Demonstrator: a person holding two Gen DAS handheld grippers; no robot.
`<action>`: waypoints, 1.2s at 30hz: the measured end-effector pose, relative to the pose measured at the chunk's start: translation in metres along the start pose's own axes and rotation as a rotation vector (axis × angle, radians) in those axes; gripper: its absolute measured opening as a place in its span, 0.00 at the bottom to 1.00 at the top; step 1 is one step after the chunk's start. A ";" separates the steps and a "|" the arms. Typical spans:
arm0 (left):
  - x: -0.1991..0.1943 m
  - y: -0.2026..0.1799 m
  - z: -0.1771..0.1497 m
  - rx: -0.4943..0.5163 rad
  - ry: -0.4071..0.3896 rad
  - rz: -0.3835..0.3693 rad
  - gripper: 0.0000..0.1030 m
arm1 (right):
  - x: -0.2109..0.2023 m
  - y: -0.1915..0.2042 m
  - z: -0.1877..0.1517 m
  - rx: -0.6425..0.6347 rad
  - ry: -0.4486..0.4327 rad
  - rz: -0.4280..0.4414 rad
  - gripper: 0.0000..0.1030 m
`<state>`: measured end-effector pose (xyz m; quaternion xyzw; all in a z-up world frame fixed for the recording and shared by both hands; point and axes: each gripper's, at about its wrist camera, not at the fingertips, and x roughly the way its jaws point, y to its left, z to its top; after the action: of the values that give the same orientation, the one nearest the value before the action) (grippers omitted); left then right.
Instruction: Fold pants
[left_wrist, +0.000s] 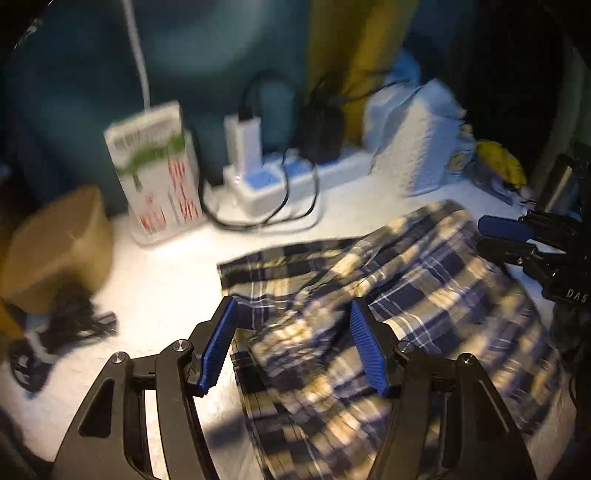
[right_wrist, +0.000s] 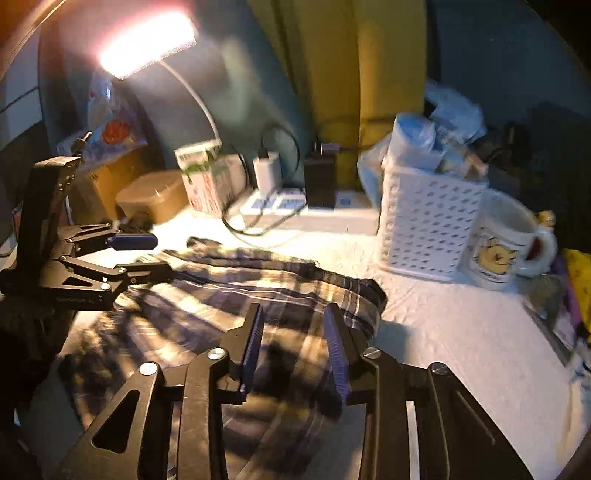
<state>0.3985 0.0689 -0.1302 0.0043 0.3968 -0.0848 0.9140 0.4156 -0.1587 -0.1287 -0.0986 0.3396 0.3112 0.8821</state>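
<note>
Plaid pants (left_wrist: 424, 280) in navy, cream and white lie rumpled on the white tabletop (left_wrist: 155, 295). My left gripper (left_wrist: 293, 302) hovers over their left part, blue pads (left_wrist: 218, 350) well apart, a bunched fold lying between them without being pinched. In the right wrist view the pants (right_wrist: 229, 295) spread across the middle, and my right gripper (right_wrist: 294, 306) stands over their right part with a narrower gap between its pads (right_wrist: 338, 350); the cloth lies below, not visibly clamped. Each gripper shows in the other's view: the left gripper (right_wrist: 162, 254), the right gripper (left_wrist: 480, 235).
Along the back wall stand a carton (left_wrist: 155, 173), a power strip with chargers and cables (left_wrist: 266, 177), a white perforated basket (right_wrist: 424, 221) and a mug (right_wrist: 506, 243). A brown box (left_wrist: 55, 243) and dark cords sit at the left. A lit desk lamp (right_wrist: 147, 44) hangs above.
</note>
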 end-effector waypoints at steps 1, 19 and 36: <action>0.008 0.003 0.001 -0.003 0.010 0.000 0.60 | 0.013 -0.003 0.001 -0.005 0.031 -0.003 0.32; -0.053 0.033 0.009 -0.132 -0.065 -0.016 0.62 | 0.017 -0.007 0.022 -0.031 0.033 -0.107 0.32; -0.056 -0.038 -0.080 -0.061 0.063 -0.089 0.62 | -0.019 0.065 -0.076 -0.123 0.155 -0.065 0.55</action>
<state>0.2975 0.0460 -0.1420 -0.0387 0.4276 -0.1131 0.8960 0.3234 -0.1461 -0.1708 -0.1875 0.3838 0.2941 0.8550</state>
